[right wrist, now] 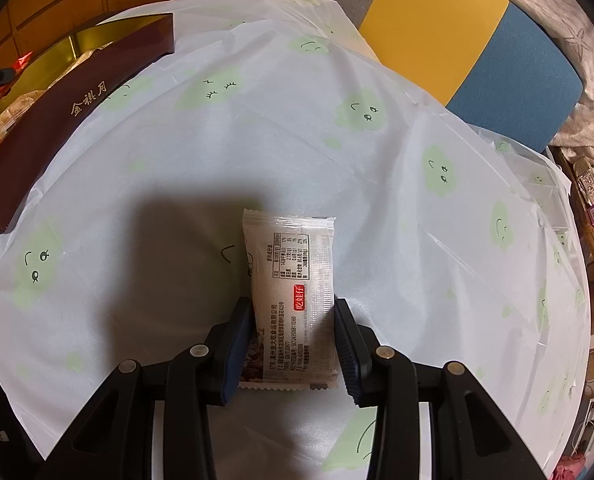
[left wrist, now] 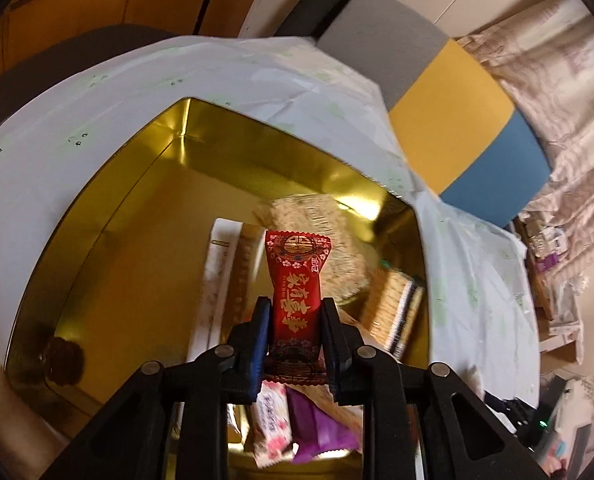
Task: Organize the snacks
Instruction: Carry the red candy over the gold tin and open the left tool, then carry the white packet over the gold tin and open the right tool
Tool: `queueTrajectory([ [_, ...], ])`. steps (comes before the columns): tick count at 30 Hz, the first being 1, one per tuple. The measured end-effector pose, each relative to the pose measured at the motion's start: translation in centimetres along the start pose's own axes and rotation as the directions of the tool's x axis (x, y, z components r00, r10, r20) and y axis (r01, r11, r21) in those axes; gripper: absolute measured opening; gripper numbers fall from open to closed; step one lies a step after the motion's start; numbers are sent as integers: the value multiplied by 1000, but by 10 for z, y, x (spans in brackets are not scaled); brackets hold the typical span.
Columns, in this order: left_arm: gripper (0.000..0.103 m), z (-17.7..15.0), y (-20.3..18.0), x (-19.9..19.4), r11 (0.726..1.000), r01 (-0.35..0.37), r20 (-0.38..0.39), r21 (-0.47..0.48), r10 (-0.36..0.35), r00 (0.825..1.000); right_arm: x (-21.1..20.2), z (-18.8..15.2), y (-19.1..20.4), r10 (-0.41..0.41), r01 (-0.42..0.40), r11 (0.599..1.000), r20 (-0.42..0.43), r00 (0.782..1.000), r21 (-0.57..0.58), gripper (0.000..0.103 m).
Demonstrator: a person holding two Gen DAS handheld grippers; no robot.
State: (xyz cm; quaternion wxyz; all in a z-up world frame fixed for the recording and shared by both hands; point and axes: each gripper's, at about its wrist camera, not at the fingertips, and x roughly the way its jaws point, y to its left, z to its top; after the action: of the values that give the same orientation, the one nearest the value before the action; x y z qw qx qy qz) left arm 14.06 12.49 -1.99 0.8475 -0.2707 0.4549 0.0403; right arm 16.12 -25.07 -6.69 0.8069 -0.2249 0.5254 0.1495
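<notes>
In the left wrist view my left gripper [left wrist: 296, 308] is shut on a red snack packet [left wrist: 295, 280] with gold characters, held upright over the open gold-lined tin [left wrist: 137, 208]. Inside the tin lie a pale cracker pack [left wrist: 329, 232], a striped packet [left wrist: 397, 308], a pink packet [left wrist: 271, 428] and a purple one [left wrist: 317, 428]. In the right wrist view my right gripper [right wrist: 293, 308] is shut on a white snack packet [right wrist: 293, 280] with its printed back up, over the white tablecloth [right wrist: 257, 140]. The tin's dark brown wall [right wrist: 77, 96] shows at the far left.
The round table's cloth carries green cloud faces. Behind the table stands a grey, yellow and blue padded seat [right wrist: 477, 32]. Cluttered boxes and papers [right wrist: 593, 200] fill the right side beyond the table edge.
</notes>
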Motion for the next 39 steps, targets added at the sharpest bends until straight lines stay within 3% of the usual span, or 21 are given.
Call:
queueTrajectory([
  [8,31,-1,9,11,998,-56,-7,16,56,998,0,0,-1,1,-1,1000,-1,1000,-1,41],
  [18,31,-26,-15,-8,979,-121,83,164,108,991,1,-1,0,-1,1,1000,0,1000,-2,41],
  [32,31,-65,-65,-38,916,-130,180,379,65,982,0,0,0,-10,10,1000,1,1000,-2,41],
  [39,31,-85,-91,-44,875,-92,172,475,10,985,-1,0,1,-16,16,1000,0,1000,-3,41],
])
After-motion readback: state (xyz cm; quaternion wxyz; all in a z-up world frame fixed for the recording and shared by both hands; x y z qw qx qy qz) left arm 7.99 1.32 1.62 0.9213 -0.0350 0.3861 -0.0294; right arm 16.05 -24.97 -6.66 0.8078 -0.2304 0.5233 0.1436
